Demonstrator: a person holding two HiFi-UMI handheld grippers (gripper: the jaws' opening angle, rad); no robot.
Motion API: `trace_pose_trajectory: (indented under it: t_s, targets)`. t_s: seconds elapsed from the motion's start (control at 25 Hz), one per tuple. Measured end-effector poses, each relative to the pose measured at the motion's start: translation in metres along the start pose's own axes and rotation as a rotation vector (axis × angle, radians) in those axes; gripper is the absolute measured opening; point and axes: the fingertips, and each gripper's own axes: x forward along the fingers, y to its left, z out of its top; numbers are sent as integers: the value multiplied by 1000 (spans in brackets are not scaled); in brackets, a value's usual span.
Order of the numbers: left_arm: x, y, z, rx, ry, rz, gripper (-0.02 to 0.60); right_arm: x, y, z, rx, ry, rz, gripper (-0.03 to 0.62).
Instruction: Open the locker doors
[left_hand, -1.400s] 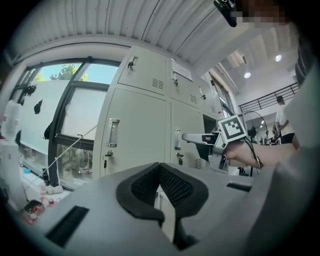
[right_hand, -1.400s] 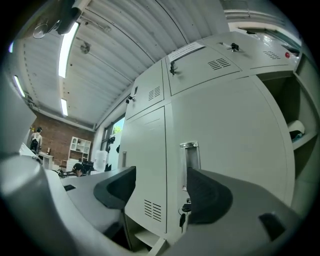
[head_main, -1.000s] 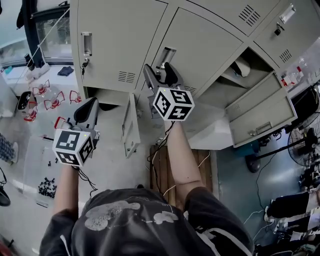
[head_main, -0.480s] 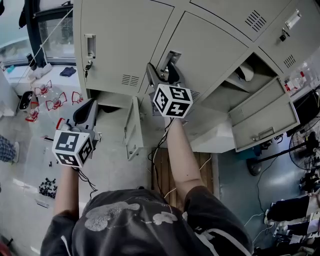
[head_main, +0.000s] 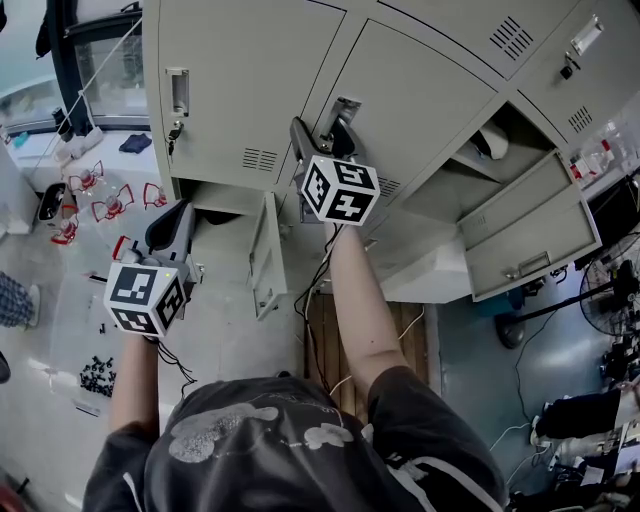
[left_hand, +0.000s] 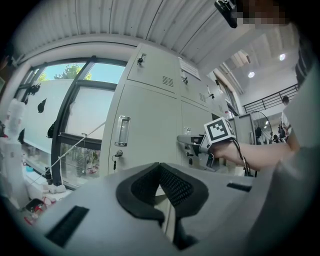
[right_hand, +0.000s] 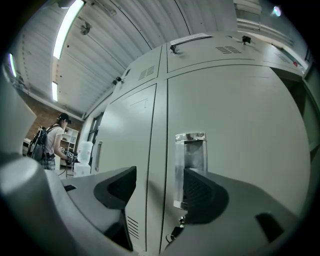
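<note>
The grey lockers fill the top of the head view. The middle locker door (head_main: 420, 90) is closed and carries a chrome recessed handle (head_main: 340, 108). My right gripper (head_main: 322, 135) is open right at that handle. In the right gripper view the handle (right_hand: 190, 160) stands just ahead of the right jaw, and the door seam runs through the gap of the right gripper (right_hand: 160, 192). The left locker door (head_main: 240, 70) with its handle (head_main: 178, 90) is closed. My left gripper (head_main: 175, 215) hangs lower and further back, shut on nothing. In its own view the left gripper (left_hand: 160, 187) faces that left handle (left_hand: 121, 131).
Below the left door a small lower door (head_main: 265, 255) stands ajar. At the right, two locker doors (head_main: 530, 225) hang wide open over the floor. A wooden pallet (head_main: 325, 340) lies under my right arm. Red-rimmed items (head_main: 95, 195) and small black parts (head_main: 95, 375) sit at the left.
My right gripper has crept up and closer to the middle door's handle. The left gripper has stayed where it was.
</note>
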Motion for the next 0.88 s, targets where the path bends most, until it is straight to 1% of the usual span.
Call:
trace_pose_trajectory:
  t_s: [0.28,0.44,0.56,0.68,0.76,0.88]
  targets:
    - [0,-9,1,-2,-2,-16,9,-4,2,1,16,1,-15,304]
    - [-3,-12,0,-1,0,-27,9,-13,5,3,31,-18,-34,304]
    - [-5,-13,0,-2,-1,-33,9,-21,6,5,74,-32,-70,304]
    - [-9,-14,2,1,-6,-42,9,-31,6,7,111,-40,-120,287]
    - [-11,-14,3,3,-8,-47,9,-37,6,8,108,-34,-147,280]
    - [-15,-15,3,5,-6,-56,9,-44,6,7,74,-16,-188,266]
